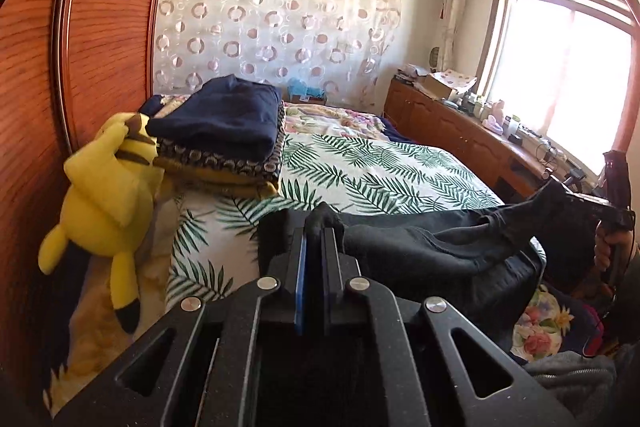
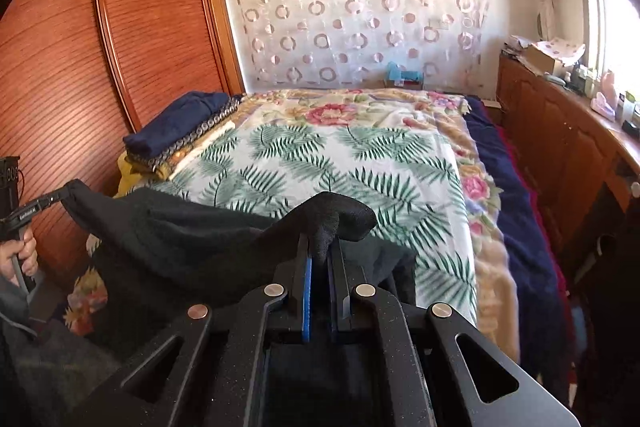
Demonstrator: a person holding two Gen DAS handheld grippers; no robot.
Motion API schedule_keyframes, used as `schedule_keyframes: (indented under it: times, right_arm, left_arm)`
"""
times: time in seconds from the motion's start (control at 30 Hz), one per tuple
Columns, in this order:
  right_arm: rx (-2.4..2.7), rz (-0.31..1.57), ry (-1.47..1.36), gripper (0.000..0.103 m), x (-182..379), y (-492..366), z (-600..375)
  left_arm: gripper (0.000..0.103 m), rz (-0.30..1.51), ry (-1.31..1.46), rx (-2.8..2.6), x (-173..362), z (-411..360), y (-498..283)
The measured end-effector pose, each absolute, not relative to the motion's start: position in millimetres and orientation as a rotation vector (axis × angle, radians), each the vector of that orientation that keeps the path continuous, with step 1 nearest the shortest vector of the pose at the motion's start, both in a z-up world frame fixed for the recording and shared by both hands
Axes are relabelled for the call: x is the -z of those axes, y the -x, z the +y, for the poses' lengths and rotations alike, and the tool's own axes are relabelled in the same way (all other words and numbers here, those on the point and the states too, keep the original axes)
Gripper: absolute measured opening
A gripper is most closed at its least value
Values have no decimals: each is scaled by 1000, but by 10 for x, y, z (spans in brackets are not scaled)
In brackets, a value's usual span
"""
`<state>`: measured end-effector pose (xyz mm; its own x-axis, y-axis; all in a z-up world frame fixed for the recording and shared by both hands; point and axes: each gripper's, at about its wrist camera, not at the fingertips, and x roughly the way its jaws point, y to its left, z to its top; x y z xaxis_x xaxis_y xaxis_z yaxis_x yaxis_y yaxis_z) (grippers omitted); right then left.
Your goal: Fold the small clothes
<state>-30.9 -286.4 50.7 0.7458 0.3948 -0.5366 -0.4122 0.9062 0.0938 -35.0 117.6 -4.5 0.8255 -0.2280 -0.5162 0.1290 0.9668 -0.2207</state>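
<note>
Black garment held taut between two grippers above the near end of the bed.

The left gripper and the right gripper are each clamped on a corner of the black garment, so it hangs stretched above the palm-leaf sheet, probably ready for laying flat to fold. The bare patch of sheet ahead looks wide enough. On the left, a stack of folded clothes and a yellow plush toy crowd the wardrobe side, so the garment should keep away from that side.
</note>
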Motion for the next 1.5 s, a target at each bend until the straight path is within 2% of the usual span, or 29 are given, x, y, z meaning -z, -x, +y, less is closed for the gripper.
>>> schedule_keyframes:
  times: [0.17,0.5,0.57,0.63,0.67,0.73,0.77,0.8,0.83,0.9,1.0,1.07,1.17,1.5]
  right_arm:
    - [-454,617,19,6,-519,397,-2939]
    - [-413,773,73,6,-105,336,-2791]
    - [-406,791,68,6,-64,318,-2785]
    - [-397,807,69,6,-32,325,-2773]
    - [-393,809,74,6,-29,318,-2768]
    - [-391,809,85,6,-45,308,-2743]
    - [-390,808,91,9,-66,295,-2735]
    - [-385,805,98,10,-86,304,-2730]
    - [-380,801,105,10,-115,310,-2722]
    - [-381,788,113,11,-139,338,-2722]
    - [-349,764,130,24,-226,398,-2739]
    - [-329,749,130,36,-272,416,-2763]
    - [-312,723,129,45,-301,439,-2814]
    - [-298,683,105,47,-222,66,-2757]
  left_arm:
    - [7,630,203,203,276,1166,271]
    - [8,701,149,194,542,1095,214]
    - [13,705,136,188,540,1090,212]
    - [26,695,126,191,515,1083,225]
    - [28,687,115,189,493,1073,235]
    - [44,671,104,187,445,1056,250]
    - [45,665,101,189,430,1049,248]
    - [53,660,98,191,411,1042,248]
    - [71,657,98,192,398,1039,244]
    - [83,644,95,192,379,1027,239]
    - [83,654,84,190,378,1005,181]
    - [83,658,71,169,386,992,142]
    - [83,662,66,162,394,983,102]
    - [83,667,49,160,365,960,-102]
